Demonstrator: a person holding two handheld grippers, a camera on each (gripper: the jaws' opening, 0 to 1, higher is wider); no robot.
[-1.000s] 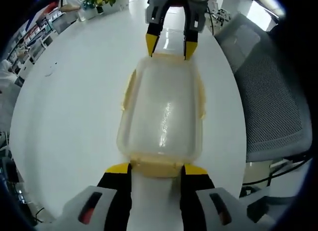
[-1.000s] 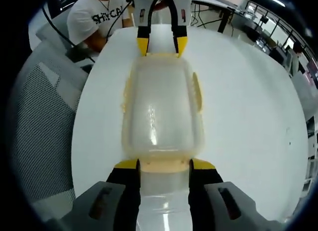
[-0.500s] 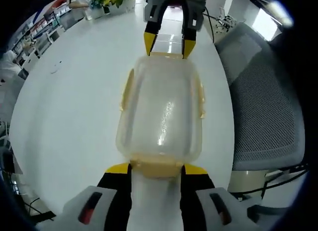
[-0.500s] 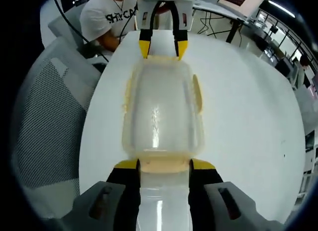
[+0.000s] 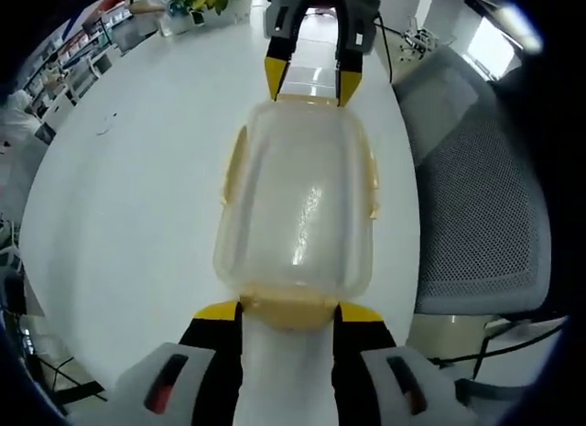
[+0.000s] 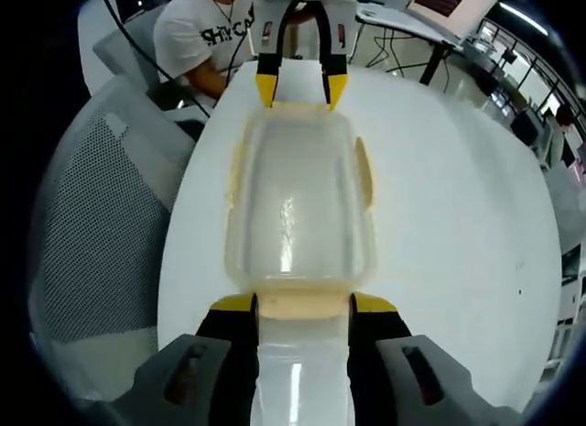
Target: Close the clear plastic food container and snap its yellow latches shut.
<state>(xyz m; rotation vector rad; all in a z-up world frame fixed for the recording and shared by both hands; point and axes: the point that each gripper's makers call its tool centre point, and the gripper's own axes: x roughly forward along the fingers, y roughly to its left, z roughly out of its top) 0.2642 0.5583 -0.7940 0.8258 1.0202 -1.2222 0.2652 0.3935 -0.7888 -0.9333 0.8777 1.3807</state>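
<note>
Container (image 5: 298,206): clear plastic, slightly cloudy, smooth, with a bright glossy streak on top. Latches (image 5: 286,309): pale yellow plastic, matt. Table (image 5: 137,197): white, smooth, glossy enough to mirror light at the far end. Chair (image 5: 476,197): grey woven mesh, matt, rough-textured. Left gripper (image 5: 287,318): fingertips (image 5: 217,310) yellow, on black and grey matt plastic. Right gripper (image 6: 302,307): same finish.

The left tool (image 5: 288,309) reaches forward with its two yellow-tipped jaws parted, one on each side of the near short end of the container (image 5: 295,204). The right tool (image 6: 303,302) stands the same way at the opposite short end, jaws apart. Each tool shows at the far end of the other's view, facing back, its black fingers (image 5: 276,76) angled downward.
</note>
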